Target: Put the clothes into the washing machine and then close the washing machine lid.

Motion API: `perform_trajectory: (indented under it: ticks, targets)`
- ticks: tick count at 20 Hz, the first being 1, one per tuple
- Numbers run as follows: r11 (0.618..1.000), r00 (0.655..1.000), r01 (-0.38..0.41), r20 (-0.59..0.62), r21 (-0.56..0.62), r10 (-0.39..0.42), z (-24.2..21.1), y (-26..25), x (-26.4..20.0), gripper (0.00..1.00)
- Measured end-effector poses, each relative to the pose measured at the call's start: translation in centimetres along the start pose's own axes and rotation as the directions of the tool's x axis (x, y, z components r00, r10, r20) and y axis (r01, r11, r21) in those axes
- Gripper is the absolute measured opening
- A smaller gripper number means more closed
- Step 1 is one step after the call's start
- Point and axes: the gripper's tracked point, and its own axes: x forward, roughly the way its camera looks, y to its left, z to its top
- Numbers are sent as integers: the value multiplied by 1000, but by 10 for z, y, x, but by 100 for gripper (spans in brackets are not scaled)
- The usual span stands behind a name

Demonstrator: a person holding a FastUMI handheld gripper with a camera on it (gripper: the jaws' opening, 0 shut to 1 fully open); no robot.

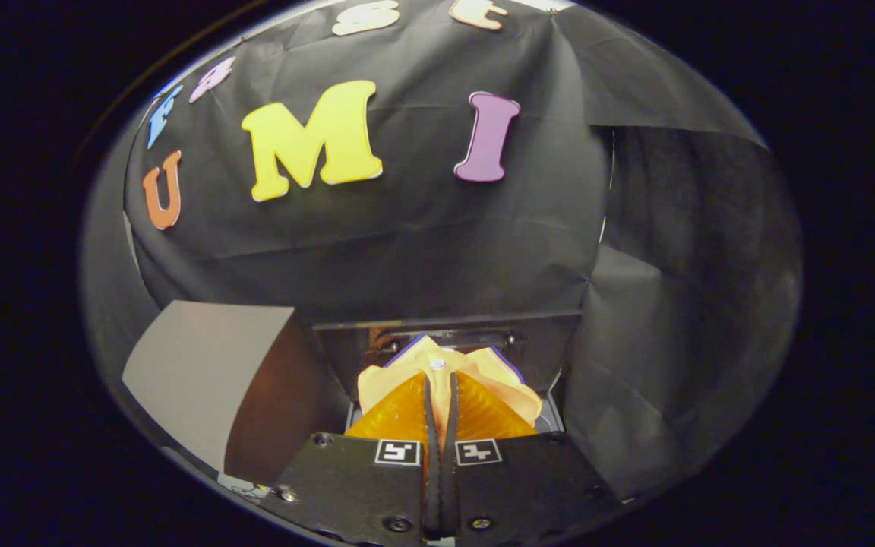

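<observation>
We hold the gripper [441, 403] clamped on a crumpled yellow cloth with purple trim [437, 372], which bunches just ahead of the fingertips, above the dark washing machine opening [445, 338] straight beyond.

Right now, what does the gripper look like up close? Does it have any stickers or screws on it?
The gripper has two ribbed, wedge-shaped fingers that taper toward their tips. They sit on flat black plates held with round screws. Each plate carries a small square black-and-white marker, like a chunky puzzle pattern. No cables can be seen.
</observation>
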Motion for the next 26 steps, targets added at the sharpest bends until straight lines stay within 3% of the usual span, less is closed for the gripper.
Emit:
perform_trajectory:
  ticks: [10,19,22,24,26]
  targets:
    - [999,987,52,-151,-8,-53,-90,-15,61,4]
    - [996,972,87,-218,8,-83,-117,-24,95,4]
    - [999,952,46,-301,-12,-47,-124,-18,94,60]
    - [998,956,48,-288,-27,-54,-131,-20,95,96]
    - [998,958,54,-281,-35,-61,-131,-20,92,96]
